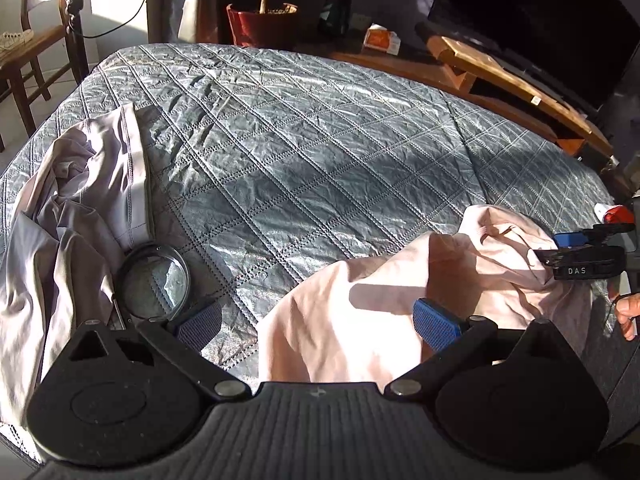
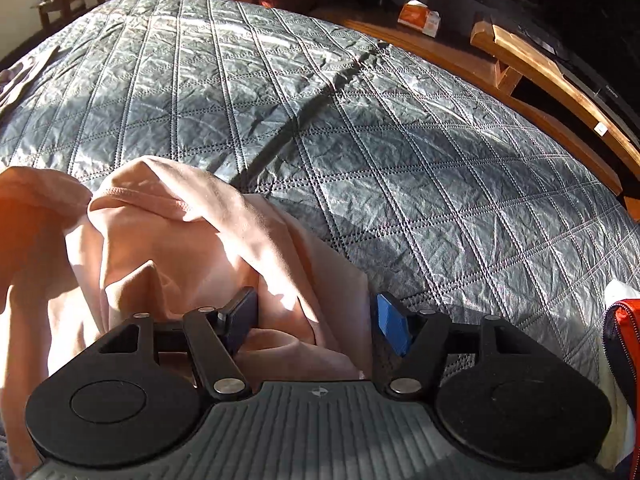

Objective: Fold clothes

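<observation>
A pale pink garment [image 1: 384,292] lies crumpled at the near edge of the grey quilted bedspread [image 1: 320,140]. My left gripper [image 1: 316,322] stands open just above it, its right pad over the cloth and its left pad over bare quilt. In the right wrist view the pink garment [image 2: 180,240] bunches up between the fingers of my right gripper [image 2: 316,322], which is open with folds of cloth in the gap. The right gripper [image 1: 554,248] also shows in the left wrist view, at the garment's right edge. A lavender-grey garment [image 1: 72,208] lies heaped at the left.
A round black-rimmed lens [image 1: 154,278] lies on the quilt by the lavender garment. A red, white and navy item [image 2: 620,344] sits at the right edge. Behind the bed stand a wooden bench [image 1: 500,76], a red plant pot [image 1: 264,24] and a chair [image 1: 24,52]. A hand [image 1: 626,312] holds the right gripper.
</observation>
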`<action>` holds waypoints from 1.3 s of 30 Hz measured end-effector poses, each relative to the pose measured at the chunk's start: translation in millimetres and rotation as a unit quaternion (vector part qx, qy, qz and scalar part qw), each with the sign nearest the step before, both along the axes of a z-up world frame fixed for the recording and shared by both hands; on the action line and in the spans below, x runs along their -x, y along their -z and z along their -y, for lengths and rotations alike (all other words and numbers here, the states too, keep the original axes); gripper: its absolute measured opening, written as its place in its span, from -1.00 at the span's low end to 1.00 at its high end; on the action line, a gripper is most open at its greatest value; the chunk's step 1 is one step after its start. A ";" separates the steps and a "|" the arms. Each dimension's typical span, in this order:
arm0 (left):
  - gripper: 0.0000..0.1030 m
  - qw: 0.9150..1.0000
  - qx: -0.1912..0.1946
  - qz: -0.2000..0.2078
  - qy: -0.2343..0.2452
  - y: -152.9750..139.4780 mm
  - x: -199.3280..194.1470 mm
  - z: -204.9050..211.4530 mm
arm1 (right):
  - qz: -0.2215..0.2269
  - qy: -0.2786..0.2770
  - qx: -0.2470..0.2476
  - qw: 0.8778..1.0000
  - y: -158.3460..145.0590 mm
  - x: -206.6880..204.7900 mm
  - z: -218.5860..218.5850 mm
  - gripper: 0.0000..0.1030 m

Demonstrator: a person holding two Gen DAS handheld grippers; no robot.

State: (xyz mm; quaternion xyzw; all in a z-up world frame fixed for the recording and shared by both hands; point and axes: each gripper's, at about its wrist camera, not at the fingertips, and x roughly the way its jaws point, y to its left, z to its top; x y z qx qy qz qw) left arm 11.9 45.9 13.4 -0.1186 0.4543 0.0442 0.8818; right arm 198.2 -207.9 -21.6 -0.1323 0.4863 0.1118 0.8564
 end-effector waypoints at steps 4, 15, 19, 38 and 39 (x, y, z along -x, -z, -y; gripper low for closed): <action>0.97 1.000 0.001 -0.001 0.000 0.2 0.6 0.3 | 0.032 0.057 -0.058 0.996 -10.9 -5.1 15.1 -0.43; 0.97 1.000 0.004 -0.004 -0.002 0.6 4.4 1.3 | 0.247 -0.048 0.032 0.967 -81.0 -48.5 -74.4 -0.68; 0.97 1.000 0.008 -0.004 -0.005 -0.1 5.7 0.6 | 0.264 -0.167 0.031 0.949 -99.3 -54.1 -137.8 -0.37; 0.97 1.000 0.020 -0.008 0.013 -7.7 8.7 13.3 | -0.060 0.273 -0.144 0.949 0.3 128.4 17.2 0.21; 0.97 1.000 0.019 -0.007 0.014 -9.7 8.8 13.5 | -0.052 0.264 -0.151 0.951 0.0 125.9 13.5 0.00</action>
